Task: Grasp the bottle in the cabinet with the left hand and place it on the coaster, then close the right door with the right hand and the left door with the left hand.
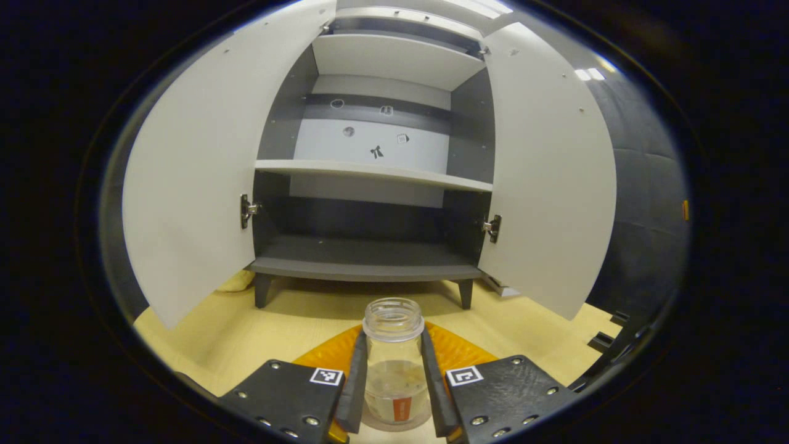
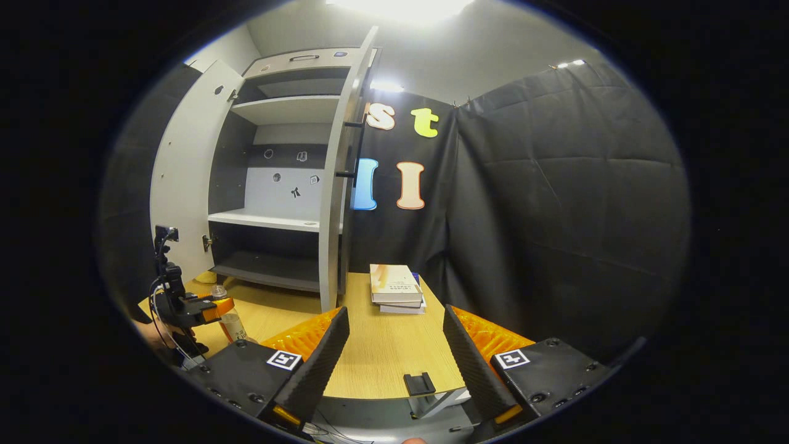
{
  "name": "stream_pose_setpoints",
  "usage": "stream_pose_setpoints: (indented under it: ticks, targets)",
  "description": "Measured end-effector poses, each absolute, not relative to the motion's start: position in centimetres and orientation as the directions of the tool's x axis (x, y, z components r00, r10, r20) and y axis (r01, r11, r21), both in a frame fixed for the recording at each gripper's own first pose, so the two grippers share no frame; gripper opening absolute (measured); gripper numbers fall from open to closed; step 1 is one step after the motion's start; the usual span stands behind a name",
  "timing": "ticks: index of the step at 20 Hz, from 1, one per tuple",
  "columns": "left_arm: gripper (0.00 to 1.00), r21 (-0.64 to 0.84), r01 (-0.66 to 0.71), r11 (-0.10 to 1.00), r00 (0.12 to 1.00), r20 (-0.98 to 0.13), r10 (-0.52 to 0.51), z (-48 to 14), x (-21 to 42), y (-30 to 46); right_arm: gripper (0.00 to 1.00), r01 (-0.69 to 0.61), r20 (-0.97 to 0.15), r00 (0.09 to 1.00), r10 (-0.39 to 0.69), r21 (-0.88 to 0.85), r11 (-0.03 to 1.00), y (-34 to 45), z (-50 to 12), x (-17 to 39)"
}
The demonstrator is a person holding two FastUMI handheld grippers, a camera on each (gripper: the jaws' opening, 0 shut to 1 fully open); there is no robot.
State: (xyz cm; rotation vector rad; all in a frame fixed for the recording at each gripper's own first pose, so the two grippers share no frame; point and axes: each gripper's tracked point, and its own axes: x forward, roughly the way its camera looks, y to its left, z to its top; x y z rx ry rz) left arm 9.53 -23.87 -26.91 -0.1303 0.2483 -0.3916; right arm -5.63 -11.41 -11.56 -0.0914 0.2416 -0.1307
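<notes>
Clear glass, lidless and threaded at the mouth, makes up the small bottle (image 1: pixel 394 364) that stands upright between the two fingers of the left hand-held gripper (image 1: pixel 394 385); both fingers (image 1: pixel 354 388) press against its sides, so the gripper is grasping it; a little pale liquid sits in its lower part and a small orange label shows near its base; under the base a round pale coaster (image 1: pixel 394 424) shows on the light wooden desk (image 1: pixel 246 333), though whether the bottle rests on it or hangs just above cannot be told. Beyond the bottle, toward the far edge of the desk, stands the grey-and-white cabinet (image 1: pixel 370 172) on short dark legs, with its white left door (image 1: pixel 191 179) and white right door (image 1: pixel 548 179) both swung wide open; its white shelf (image 1: pixel 370 172) and dark bottom board are bare, and small stickers dot the back panel.

In the right gripper view the right hand-held gripper (image 2: pixel 394 354) hangs released, its fingers spread wide with nothing between them, over the near edge of the desk; a stack of books (image 2: pixel 397 288) lies near the right edge of the desk, beside the cabinet's right door (image 2: pixel 336 185); a small dark stand (image 2: pixel 425 388) sits at the near edge; toward the left edge the left hand-held gripper (image 2: pixel 225 317) shows farther off, held by a hand (image 2: pixel 154 336), with the bottle (image 2: pixel 229 317) in it.
</notes>
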Motion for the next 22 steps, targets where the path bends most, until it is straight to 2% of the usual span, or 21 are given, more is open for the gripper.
stream_pose_setpoints:
  ticks: [4, 6, 7, 8, 9, 13, 14, 15, 16, 22]
  targets:
    - [0.52, -0.143, 0.334, 0.932, 0.907, -0.221, -0.359, -26.7, 9.2, -23.2, 0.98, 0.107, -0.234, 0.964, -0.124, -0.085, 0.991, -11.3, -11.5, -5.2]
    - [0.73, -0.13, 0.327, 0.936, 0.913, -0.214, -0.348, -26.3, 9.2, -23.0, 0.98, 0.102, -0.226, 0.967, -0.118, -0.079, 0.992, -11.3, -11.1, -4.9]
    - [0.78, -0.124, 0.326, 0.937, 0.913, -0.216, -0.346, -26.0, 9.2, -22.9, 0.94, 0.1, -0.225, 0.968, -0.114, -0.071, 0.992, -11.4, -11.0, -4.7]
    - [0.8, -0.119, 0.33, 0.936, 0.91, -0.222, -0.349, -25.8, 8.9, -23.0, 0.98, 0.096, -0.222, 0.969, -0.107, -0.059, 0.994, -11.3, -10.6, -4.5]
    - [0.82, -0.116, 0.333, 0.936, 0.908, -0.228, -0.351, -25.4, 8.6, -23.1, 0.98, 0.091, -0.215, 0.972, -0.099, -0.046, 0.995, -11.3, -10.1, -4.3]
    - [0.83, -0.106, 0.359, 0.927, 0.905, -0.201, -0.374, -21.9, 7.2, -23.6, 0.98, 0.076, -0.177, 0.981, -0.078, -0.021, 0.997, -11.8, -7.7, -2.9]
    - [0.84, -0.105, 0.364, 0.926, 0.906, -0.191, -0.378, -20.8, 6.7, -23.7, 0.94, 0.073, -0.167, 0.983, -0.074, -0.016, 0.997, -12.1, -7.3, -2.6]
    - [0.82, -0.103, 0.367, 0.925, 0.907, -0.183, -0.38, -19.9, 6.2, -23.7, 0.98, 0.068, -0.157, 0.985, -0.069, -0.009, 0.998, -12.3, -6.6, -2.1]
    - [0.82, -0.103, 0.367, 0.925, 0.909, -0.173, -0.38, -18.9, 5.8, -23.6, 0.98, 0.063, -0.148, 0.987, -0.062, 0.001, 0.998, -12.5, -5.9, -1.6]
    - [0.82, -0.103, 0.315, 0.944, 0.936, -0.129, -0.326, -12.9, 3.7, -20.2, 0.97, 0.032, -0.102, 0.994, -0.028, 0.036, 0.999, -13.6, -1.4, 1.8]
